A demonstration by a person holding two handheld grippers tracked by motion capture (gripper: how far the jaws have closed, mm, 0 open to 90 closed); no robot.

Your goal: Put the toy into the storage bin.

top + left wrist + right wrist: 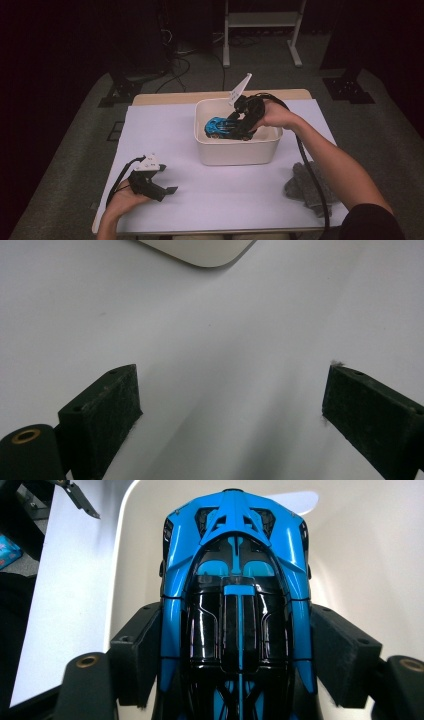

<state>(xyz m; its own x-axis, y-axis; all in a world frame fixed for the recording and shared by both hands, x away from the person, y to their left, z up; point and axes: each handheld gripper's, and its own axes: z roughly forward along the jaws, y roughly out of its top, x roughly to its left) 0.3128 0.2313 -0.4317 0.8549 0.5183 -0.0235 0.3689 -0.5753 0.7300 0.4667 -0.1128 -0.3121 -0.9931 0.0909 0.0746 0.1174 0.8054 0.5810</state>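
- The right gripper [231,126] clamps a glossy blue-and-black toy sports car [235,605] by its flanks, both black pads pressed against the bodywork.
- The car hangs inside the cream rounded plastic tub [235,150], which stands on the pale sheet-covered table [165,135].
- The left gripper [167,190] rests low near the table's front edge, jaws spread wide with nothing between them.
- A crumpled grey cloth [305,187] lies right of the tub.

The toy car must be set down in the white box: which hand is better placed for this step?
Right. The right gripper already clamps the toy car inside the white box; the left gripper sits open, away from it.
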